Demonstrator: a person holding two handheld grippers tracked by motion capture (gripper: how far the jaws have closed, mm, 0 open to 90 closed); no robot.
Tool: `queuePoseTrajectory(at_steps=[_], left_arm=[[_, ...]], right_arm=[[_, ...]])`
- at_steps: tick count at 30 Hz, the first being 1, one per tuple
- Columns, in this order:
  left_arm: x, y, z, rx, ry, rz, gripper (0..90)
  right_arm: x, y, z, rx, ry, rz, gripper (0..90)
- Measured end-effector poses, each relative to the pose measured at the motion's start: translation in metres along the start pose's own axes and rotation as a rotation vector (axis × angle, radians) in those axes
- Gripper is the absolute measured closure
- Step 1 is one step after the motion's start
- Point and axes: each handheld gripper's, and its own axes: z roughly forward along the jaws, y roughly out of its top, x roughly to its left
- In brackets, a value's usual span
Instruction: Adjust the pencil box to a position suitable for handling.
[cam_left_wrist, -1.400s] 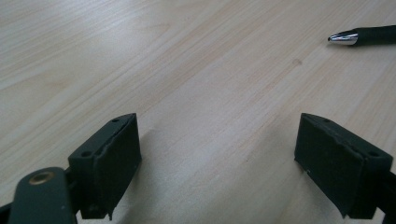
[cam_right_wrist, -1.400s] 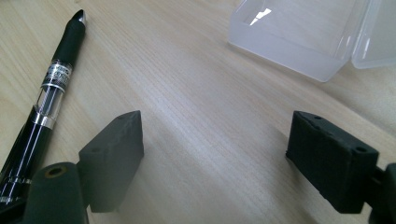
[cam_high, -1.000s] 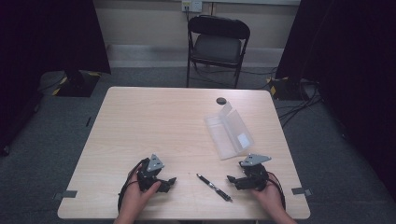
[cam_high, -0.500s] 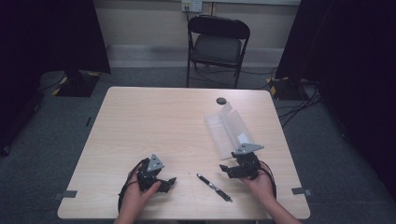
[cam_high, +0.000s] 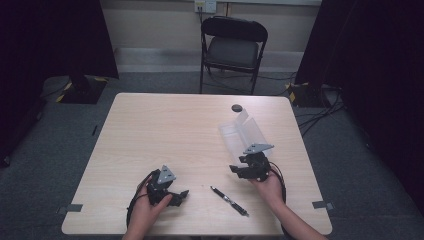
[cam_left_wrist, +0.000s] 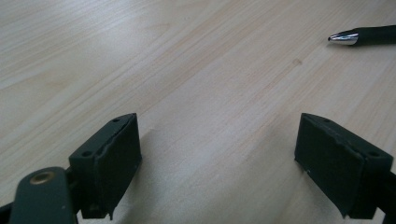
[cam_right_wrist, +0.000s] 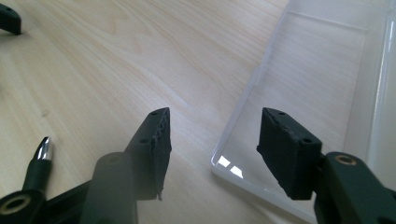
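Clear plastic case (cam_high: 245, 133) is lying open on the table's (cam_high: 165, 130) far right; the right gripper (cam_high: 239, 170) is hovering at its near corner, its empty jaws just narrowing. Left gripper (cam_high: 181, 196) is resting open, near left.

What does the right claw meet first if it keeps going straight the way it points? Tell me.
Most likely the near corner edge of the clear plastic case, which lies just ahead between the right claw's open, empty jaws that have just been closing. Depth is hard to judge.
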Motion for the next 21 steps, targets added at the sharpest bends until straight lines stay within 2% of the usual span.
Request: queuePoseTrajectory(at_steps=[7, 10, 11, 14, 21], left_arm=[[0.000, 0.000, 0.000, 0.000, 0.000, 0.000, 14.0], [0.000, 0.000, 0.000, -0.002, 0.000, -0.001, 13.9], [0.000, 0.000, 0.000, -0.002, 0.000, -0.001, 13.8], [0.000, 0.000, 0.000, -0.002, 0.000, -0.001, 13.9], [0.000, 0.000, 0.000, -0.001, -0.001, -0.001, 13.8]], right_arm=[[0.002, 0.004, 0.013, 0.045, -0.024, 0.021, 55.5], [0.001, 0.004, 0.016, 0.050, -0.025, 0.028, 57.3], [0.001, 0.004, 0.016, 0.050, -0.025, 0.028, 57.3], [-0.002, 0.003, 0.018, 0.070, -0.025, 0.023, 66.3], [-0.002, 0.003, 0.018, 0.084, -0.024, 0.014, 73.8]])
